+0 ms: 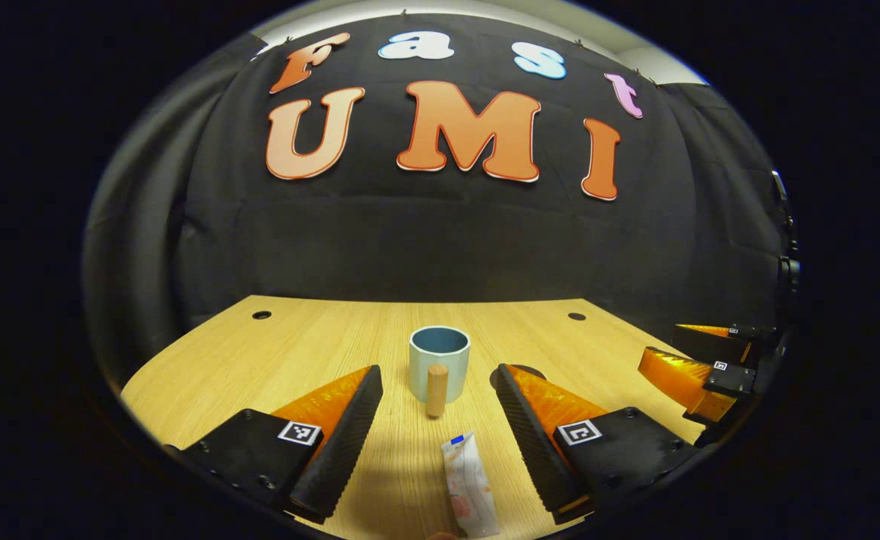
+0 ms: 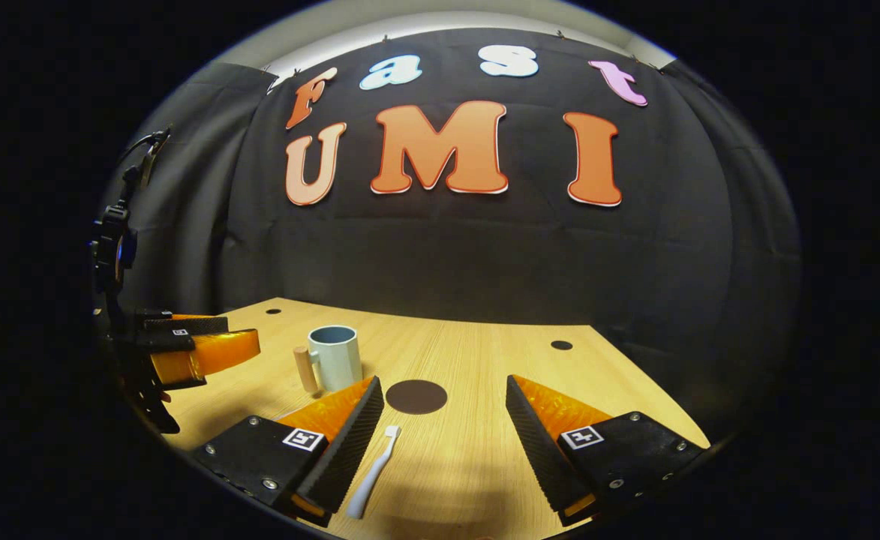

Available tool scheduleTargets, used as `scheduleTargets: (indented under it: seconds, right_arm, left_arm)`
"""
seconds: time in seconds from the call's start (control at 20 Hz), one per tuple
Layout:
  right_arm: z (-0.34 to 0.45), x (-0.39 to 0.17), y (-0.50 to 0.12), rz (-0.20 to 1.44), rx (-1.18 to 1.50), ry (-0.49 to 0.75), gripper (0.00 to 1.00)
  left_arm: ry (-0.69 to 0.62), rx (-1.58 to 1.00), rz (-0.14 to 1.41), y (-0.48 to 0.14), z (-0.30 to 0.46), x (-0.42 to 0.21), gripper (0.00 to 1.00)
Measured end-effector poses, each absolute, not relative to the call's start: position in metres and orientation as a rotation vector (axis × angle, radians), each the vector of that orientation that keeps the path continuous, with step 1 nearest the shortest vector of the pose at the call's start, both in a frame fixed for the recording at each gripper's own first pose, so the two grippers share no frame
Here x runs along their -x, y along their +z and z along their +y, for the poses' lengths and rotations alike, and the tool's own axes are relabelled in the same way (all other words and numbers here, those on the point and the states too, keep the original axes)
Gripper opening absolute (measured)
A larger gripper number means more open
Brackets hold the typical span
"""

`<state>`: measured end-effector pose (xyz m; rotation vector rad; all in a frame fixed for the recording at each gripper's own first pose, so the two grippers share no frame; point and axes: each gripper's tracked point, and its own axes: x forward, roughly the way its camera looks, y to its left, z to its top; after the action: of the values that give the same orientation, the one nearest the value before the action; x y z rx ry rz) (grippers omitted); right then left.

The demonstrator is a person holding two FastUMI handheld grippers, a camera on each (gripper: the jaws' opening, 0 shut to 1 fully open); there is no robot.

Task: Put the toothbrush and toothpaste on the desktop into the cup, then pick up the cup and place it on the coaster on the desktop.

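Observation:
A pale blue cup with a wooden handle stands upright on the wooden desktop. The white toothpaste tube lies flat between the fingers of my left gripper, which is open above the desk. In the right gripper view the white toothbrush lies on the desk by the left finger of my right gripper, also open. The dark round coaster sits just ahead of it, right of the cup. A sliver of the coaster shows behind my left gripper's right finger.
Black cloth walls close the booth behind and beside the desk. Small round holes sit near the desk's back corners. The right gripper shows at the right edge of the left gripper view; the left gripper at the left of the right gripper view.

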<state>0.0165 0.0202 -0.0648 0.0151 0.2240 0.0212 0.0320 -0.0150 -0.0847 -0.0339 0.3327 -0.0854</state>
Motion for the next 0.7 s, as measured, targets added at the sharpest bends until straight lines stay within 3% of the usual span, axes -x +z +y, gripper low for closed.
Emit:
scheduleTargets:
  seconds: [0.7]
  right_arm:
    - [0.039,-0.028,-0.105,0.561,-0.08,0.094,0.95]
  left_arm:
    - [-0.095,0.017,0.772,-0.172,-0.024,-0.014,0.99]
